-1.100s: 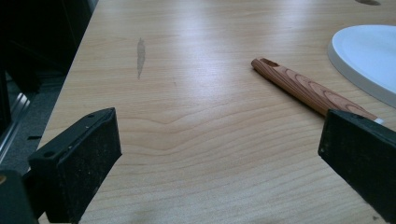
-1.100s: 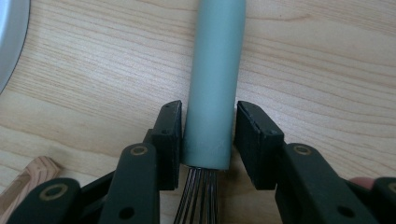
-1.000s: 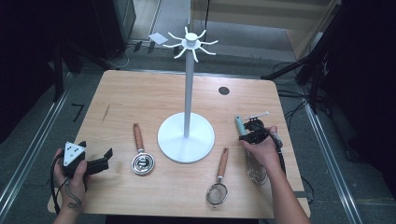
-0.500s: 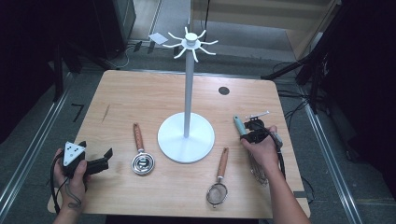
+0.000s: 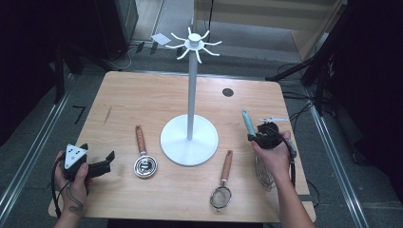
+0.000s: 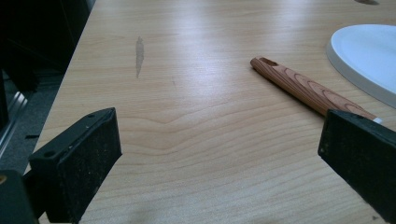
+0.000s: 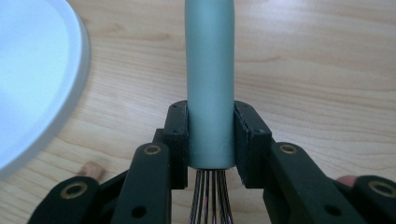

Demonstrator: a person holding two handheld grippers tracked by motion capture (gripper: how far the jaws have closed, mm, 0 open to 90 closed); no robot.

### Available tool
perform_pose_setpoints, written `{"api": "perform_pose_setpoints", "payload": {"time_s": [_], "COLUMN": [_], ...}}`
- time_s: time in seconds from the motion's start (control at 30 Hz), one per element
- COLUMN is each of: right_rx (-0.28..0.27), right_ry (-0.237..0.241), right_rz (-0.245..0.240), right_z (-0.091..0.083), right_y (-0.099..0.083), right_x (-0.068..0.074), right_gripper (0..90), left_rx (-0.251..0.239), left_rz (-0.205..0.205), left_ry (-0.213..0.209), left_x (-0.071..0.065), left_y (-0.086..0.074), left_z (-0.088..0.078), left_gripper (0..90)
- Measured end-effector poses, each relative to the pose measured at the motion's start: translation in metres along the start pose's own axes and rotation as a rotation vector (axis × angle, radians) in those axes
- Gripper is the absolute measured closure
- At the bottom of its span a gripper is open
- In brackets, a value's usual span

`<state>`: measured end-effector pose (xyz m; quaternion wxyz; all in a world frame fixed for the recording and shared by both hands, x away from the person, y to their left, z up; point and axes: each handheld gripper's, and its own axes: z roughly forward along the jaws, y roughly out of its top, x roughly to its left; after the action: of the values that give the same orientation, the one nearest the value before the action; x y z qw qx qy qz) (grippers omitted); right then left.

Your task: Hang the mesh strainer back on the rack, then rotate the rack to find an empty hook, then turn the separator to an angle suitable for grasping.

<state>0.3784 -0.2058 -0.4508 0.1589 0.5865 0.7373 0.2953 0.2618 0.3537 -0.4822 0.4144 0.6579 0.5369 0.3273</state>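
Having just closed, the right gripper (image 7: 211, 135) now pinches the whisk (image 7: 209, 79), its handle raised off the table (image 5: 142, 99).

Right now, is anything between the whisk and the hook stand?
Nothing visible. The right gripper is shut on the whisk handle; bare table separates it from the stand.

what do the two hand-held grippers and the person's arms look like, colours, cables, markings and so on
Both are black. The left hand-held gripper carries a grey three-cornered plate with dark dots on top, has broad flat black jaws with rough pads, and a dark cable loops around the hand. The right hand-held gripper has jointed black arms with brass-coloured rivets and a black cable alongside the wrist. Both forearms are bare, without sleeves.
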Motion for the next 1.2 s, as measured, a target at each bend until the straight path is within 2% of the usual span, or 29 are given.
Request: {"api": "perform_pose_setpoints", "payload": {"time_s": [0.13, 0.17, 0.23, 0.3, 0.37, 0.47, 0.6, 0.63, 0.83, 0.9, 1.2], "right_rx": [-0.073, -0.126, -0.139, -0.19, -0.205, -0.266, -0.3, -0.329, -0.373, -0.401, -0.472], "right_ry": [0.031, 0.052, 0.056, 0.079, 0.085, 0.112, 0.126, 0.143, 0.183, 0.213, 0.251], "right_rz": [0.001, -0.01, -0.012, -0.029, -0.029, -0.045, -0.061, -0.069, -0.081, -0.083, -0.123], "right_z": [-0.014, -0.022, -0.024, -0.031, -0.033, -0.039, -0.045, -0.05, -0.06, -0.066, -0.081], "right_y": [0.001, 0.001, 0.001, 0.001, 0.001, 0.001, 0.002, 0.003, 0.005, 0.008, 0.011], "right_x": [0.001, 0.003, 0.004, 0.008, 0.01, 0.015, 0.018, 0.02, 0.026, 0.03, 0.044], "right_gripper": [71.2, 71.2, 71.2, 71.2, 71.2, 71.2, 71.2, 71.2, 71.2, 71.2, 71.2], "left_rx": [0.001, 0.001, 0.0, 0.002, 0.003, 0.002, 0.001, 0.001, 0.002, 0.002, 0.001], "left_rz": [-0.001, -0.001, -0.001, 0.0, -0.001, 0.0, 0.0, -0.001, -0.007, -0.008, -0.008], "left_ry": [0.0, 0.0, 0.001, 0.0, -0.001, 0.0, 0.0, 0.0, 0.002, 0.002, 0.002], "left_x": [0.0, 0.0, 0.0, 0.001, 0.001, 0.001, 0.001, 0.001, 0.001, 0.001, 0.001], "left_y": [0.0, 0.0, 0.0, 0.0, 0.0, 0.0, 0.0, 0.0, 0.0, 0.0, 0.0], "left_z": [0.0, 0.0, 0.0, 0.0, 0.0, 0.0, 0.0, 0.0, 0.0, 0.0, 0.0], "left_gripper": [0.0, 0.0, 0.0, 0.0, 0.0, 0.0, 0.0, 0.0, 0.0, 0.0, 0.0]}}
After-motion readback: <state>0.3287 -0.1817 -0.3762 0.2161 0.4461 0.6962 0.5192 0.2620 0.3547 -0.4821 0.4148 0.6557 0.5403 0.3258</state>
